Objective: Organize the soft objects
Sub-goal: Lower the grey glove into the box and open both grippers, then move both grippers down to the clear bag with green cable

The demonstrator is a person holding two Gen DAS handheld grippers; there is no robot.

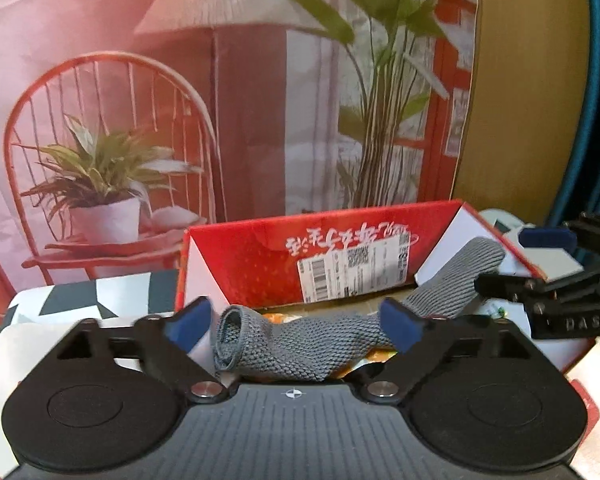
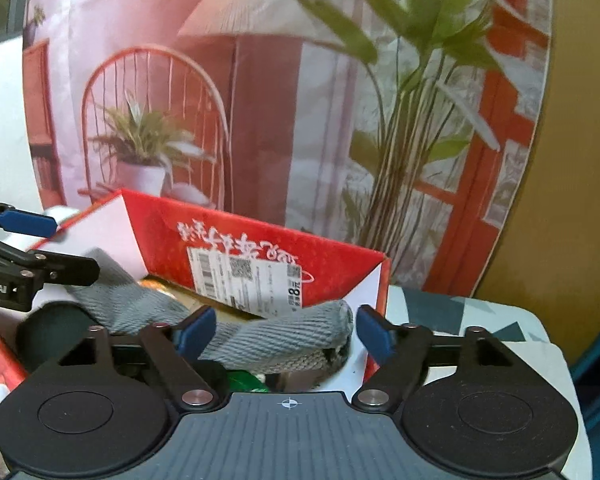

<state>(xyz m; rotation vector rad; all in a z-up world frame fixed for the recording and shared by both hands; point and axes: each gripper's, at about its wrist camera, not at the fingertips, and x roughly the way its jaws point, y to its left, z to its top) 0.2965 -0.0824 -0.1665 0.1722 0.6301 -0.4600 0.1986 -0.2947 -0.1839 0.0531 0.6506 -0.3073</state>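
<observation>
A grey knitted sock [image 1: 312,340] lies stretched over the open red cardboard box [image 1: 260,256], its cuff end at the left and its toe end reaching up right. My left gripper [image 1: 296,322] is open, its blue pads either side of the sock's cuff half without pinching it. In the right wrist view the same sock [image 2: 276,340] lies across the red box [image 2: 340,264]. My right gripper [image 2: 284,330] is open around the sock's toe end. Each gripper shows at the edge of the other's view.
A backdrop printed with a red chair, lamp and plants [image 1: 180,100] stands right behind the box. A black-and-white patterned cloth [image 1: 84,296] covers the surface beside it. Orange and green packets [image 2: 244,380] lie inside the box under the sock.
</observation>
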